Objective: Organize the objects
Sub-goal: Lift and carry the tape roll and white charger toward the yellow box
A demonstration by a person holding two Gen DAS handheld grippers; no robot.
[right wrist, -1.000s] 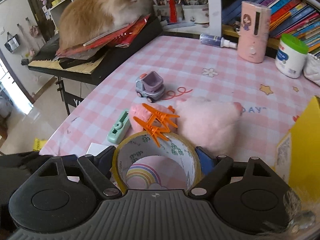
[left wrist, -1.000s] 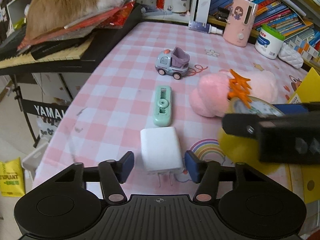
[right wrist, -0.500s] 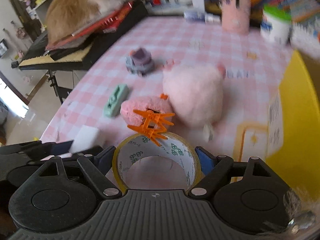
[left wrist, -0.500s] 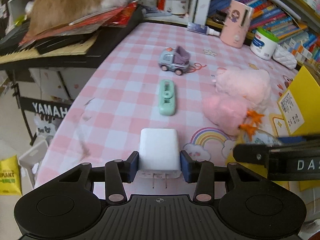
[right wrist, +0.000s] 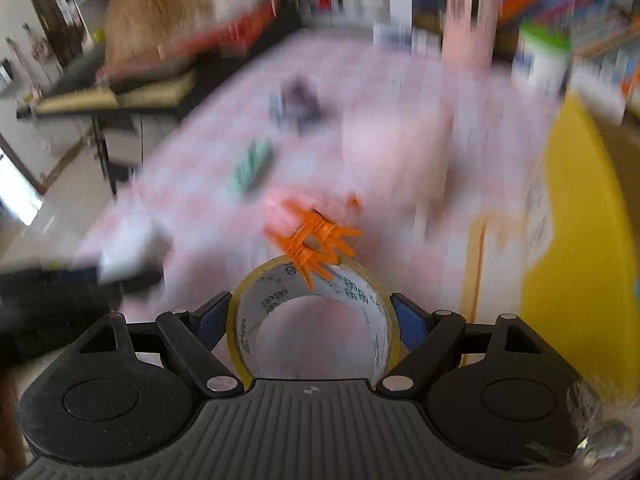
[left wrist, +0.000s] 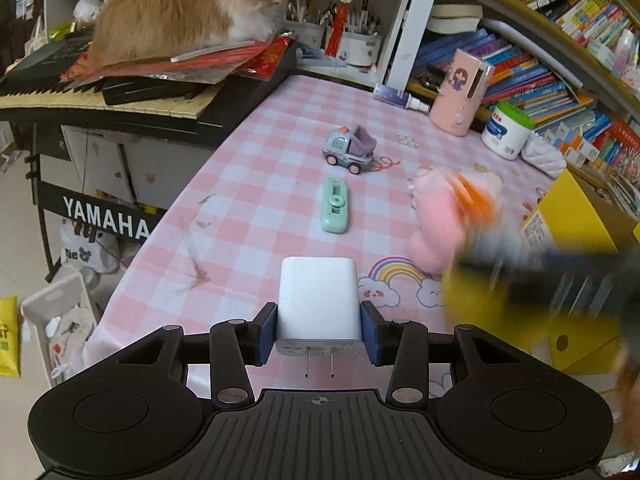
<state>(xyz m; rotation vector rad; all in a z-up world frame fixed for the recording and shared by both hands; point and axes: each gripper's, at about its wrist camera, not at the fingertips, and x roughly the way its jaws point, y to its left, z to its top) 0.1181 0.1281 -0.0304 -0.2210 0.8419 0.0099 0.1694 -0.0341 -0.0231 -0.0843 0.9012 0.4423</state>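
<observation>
This is a lived-in home, most likely a child's study or play corner. A pink checked tablecloth (left wrist: 256,200) printed with rainbows and stars covers the table. On the far left a fluffy orange cat (left wrist: 188,8) lies on red papers atop a Yamaha keyboard (left wrist: 100,100). Far right, shelves hold rows of colourful children's books (left wrist: 536,76), with pen pots (left wrist: 352,40) behind. A toy truck (left wrist: 350,150) and a pink plush toy (left wrist: 444,208) sit on the cloth.
</observation>
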